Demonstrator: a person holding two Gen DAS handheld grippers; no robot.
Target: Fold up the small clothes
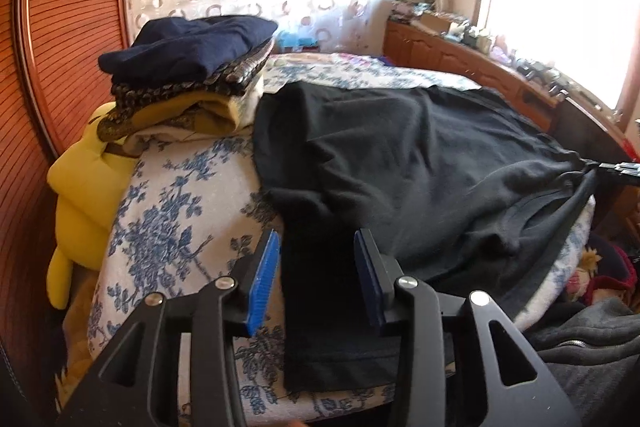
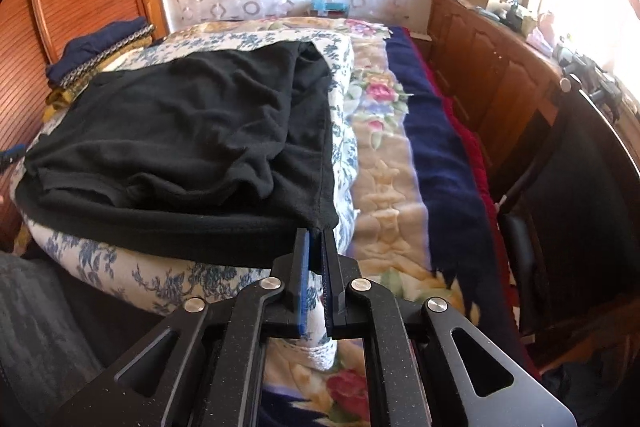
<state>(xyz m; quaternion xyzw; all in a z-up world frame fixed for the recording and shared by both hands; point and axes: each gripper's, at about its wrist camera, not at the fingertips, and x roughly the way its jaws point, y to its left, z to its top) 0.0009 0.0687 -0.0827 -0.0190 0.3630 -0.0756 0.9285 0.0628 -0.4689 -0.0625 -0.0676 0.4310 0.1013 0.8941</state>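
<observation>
A black garment [image 1: 400, 155] lies spread and wrinkled on a blue-flowered cushion [image 1: 172, 211]. My left gripper [image 1: 318, 239] stands open over the garment's near left part. The black cloth lies flat beneath and between its blue pads [image 1: 262, 279], and they do not press on it. In the right wrist view, my right gripper [image 2: 315, 233] is shut on the near right corner of the black garment [image 2: 180, 131], and the hem is drawn taut toward it. The left wrist view shows that right gripper [image 1: 616, 169] at the far right edge, pinching the same corner.
A stack of folded clothes [image 1: 192, 67], navy on top, sits at the back left, with a yellow plush [image 1: 80, 179] beside it. A flowered blanket [image 2: 384, 167] with a navy border lies to the right. Beyond it stand a wooden cabinet [image 2: 480, 67] and a dark chair [image 2: 580, 187].
</observation>
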